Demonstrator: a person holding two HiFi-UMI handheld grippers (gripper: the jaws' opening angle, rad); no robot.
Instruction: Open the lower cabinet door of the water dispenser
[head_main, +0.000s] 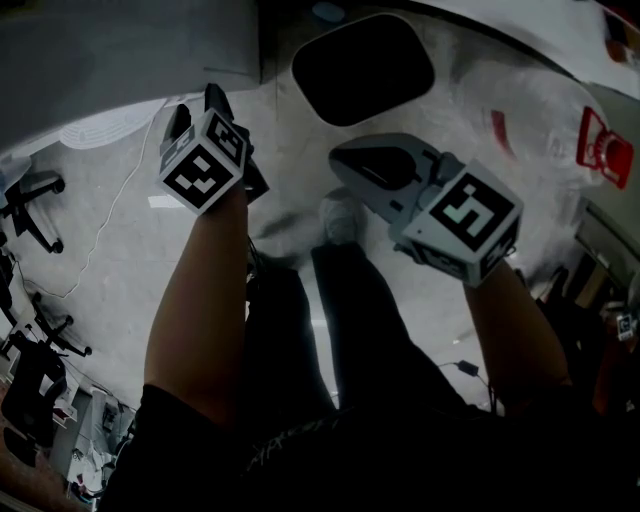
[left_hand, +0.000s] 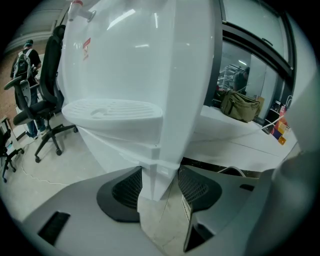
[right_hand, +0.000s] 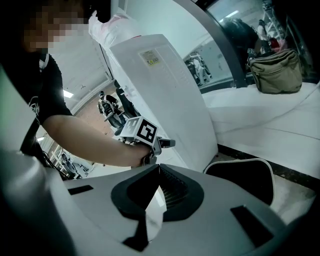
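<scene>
The water dispenser (left_hand: 135, 65) is the biggest thing here, a tall white body of smooth, glossy plastic with rounded faces that meet in a sharp upright corner. Its lower cabinet door (left_hand: 150, 187) is the plain white panel at the foot of that corner, below the dispenser's front shelf, and it looks closed against the body. Under the dispenser spreads a pale grey floor (head_main: 120, 220), flat and faintly mottled. Behind the dispenser runs a long white ledge (right_hand: 260, 120) in front of dark-framed glass. A black office chair (left_hand: 45, 100) with a spoked, wheeled base stands well off from the dispenser's front. Just beside the dispenser's base sits a bin (right_hand: 240, 175), rounded, with a thin white rim and a black inside. A soft olive cloth bag (right_hand: 275, 70) slumps on the ledge behind the dispenser. The left gripper (left_hand: 160, 170), grey and matte with black mesh-textured pads, reaches the dispenser's bottom corner, its jaws clamped on the upright edge of the lower cabinet door. The right gripper (right_hand: 159, 167), of the same grey shell with ribbed black pads, hangs back from the dispenser's side; its jaws are drawn together at the tips with nothing between them. The drip tray (left_hand: 112, 110) is a shallow, curved, slotted white shelf jutting from the dispenser's front.
</scene>
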